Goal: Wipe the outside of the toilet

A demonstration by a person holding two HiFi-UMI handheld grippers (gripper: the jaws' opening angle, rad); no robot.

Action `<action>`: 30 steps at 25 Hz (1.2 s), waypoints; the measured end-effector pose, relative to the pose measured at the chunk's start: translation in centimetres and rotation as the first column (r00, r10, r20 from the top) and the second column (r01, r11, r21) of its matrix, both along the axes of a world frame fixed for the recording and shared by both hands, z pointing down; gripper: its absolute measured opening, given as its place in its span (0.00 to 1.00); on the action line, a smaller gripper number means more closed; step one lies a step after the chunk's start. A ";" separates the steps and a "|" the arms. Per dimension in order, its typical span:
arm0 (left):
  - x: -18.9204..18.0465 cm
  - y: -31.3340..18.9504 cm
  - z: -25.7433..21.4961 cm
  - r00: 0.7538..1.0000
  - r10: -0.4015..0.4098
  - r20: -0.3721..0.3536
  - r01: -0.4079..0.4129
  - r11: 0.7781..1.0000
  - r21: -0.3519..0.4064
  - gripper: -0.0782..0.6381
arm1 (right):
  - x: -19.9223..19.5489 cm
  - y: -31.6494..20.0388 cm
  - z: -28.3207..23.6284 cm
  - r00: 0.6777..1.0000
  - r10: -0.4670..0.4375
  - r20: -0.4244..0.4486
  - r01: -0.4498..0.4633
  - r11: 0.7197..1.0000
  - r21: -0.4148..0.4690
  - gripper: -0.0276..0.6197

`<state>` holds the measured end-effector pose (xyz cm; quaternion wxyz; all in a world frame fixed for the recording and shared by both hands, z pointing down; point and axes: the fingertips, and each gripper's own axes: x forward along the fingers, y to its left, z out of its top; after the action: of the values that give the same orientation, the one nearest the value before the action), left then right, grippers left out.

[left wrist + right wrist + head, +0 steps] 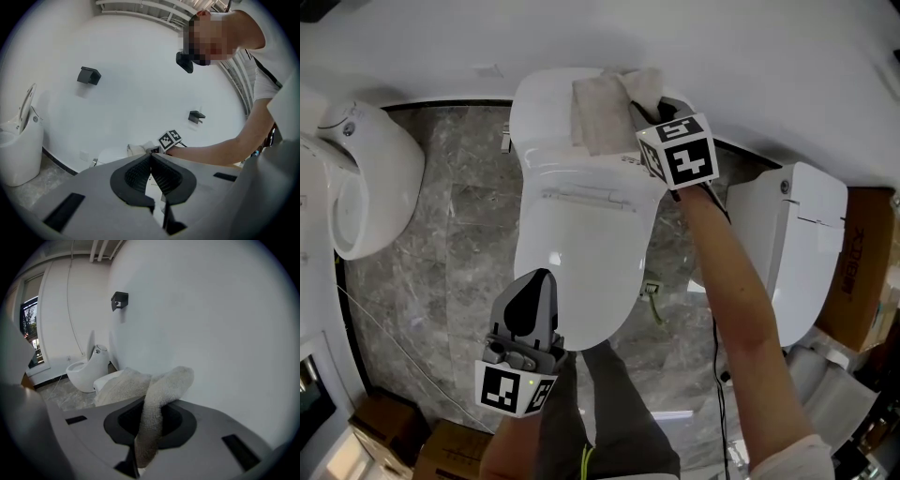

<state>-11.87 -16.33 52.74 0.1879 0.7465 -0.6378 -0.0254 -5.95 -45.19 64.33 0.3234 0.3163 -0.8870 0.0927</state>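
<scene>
Toilet: the white toilet (581, 253) stands straight below my head camera with its lid down. Its back is against the white wall (581, 37) and its base is on the grey marble floor (459, 244).

Towel: a beige terry towel (605, 112) lies over the top of the tank at the rear of the toilet, close to the wall.

Right gripper: my right gripper (150, 408) is reached out over the tank on a stretched arm. Its jaws are clamped on a fold of the towel. In its own view the cloth rises from between them and bends over toward the tank.

Left gripper: my left gripper (151, 158) is held above the front end of the lid, aimed at the tank. Its jaws are closed tip to tip with nothing between them. I cannot tell whether it touches the lid.

Neighbours: a second toilet (366, 187) stands to the left with its seat raised, and a third toilet (792, 244) to the right with its lid down. Both are well apart from mine. A cardboard box (862, 262) sits at the far right.

Wall fitting: a dark bracket (89, 75) is fixed high on the wall in the left gripper view.
</scene>
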 end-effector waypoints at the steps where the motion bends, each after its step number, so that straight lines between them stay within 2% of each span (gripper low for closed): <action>1: 0.2 -0.1 -0.1 1.000 0.005 -0.001 -0.005 1.000 0.000 0.13 | 0.9 -0.1 0.1 1.000 0.015 0.002 -0.015 1.000 -0.002 0.15; 8: 1.3 -0.8 -0.9 1.000 0.029 0.007 -0.029 1.000 0.005 0.13 | 6.9 -0.3 1.1 0.994 0.111 0.000 -0.111 0.994 -0.017 0.15; 19: 2.9 -0.9 -2.5 0.999 0.039 0.031 -0.039 0.999 0.011 0.13 | 13.1 0.2 2.7 0.982 0.190 -0.011 -0.191 0.980 -0.049 0.15; 27: 3.6 1.1 -1.2 0.999 0.039 -0.023 -0.039 0.999 0.030 0.13 | 17.4 2.7 4.5 0.965 0.251 -0.076 -0.257 0.963 -0.077 0.15; 30: 3.1 2.5 -0.7 0.998 0.035 -0.055 -0.034 0.999 0.033 0.13 | 18.7 4.4 4.2 0.952 0.299 -0.064 -0.304 0.948 -0.098 0.15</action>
<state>-8.78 -13.87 51.99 0.1940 0.7592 -0.6190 -0.0530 12.73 -40.74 68.49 0.3433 0.4326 -0.8139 0.1805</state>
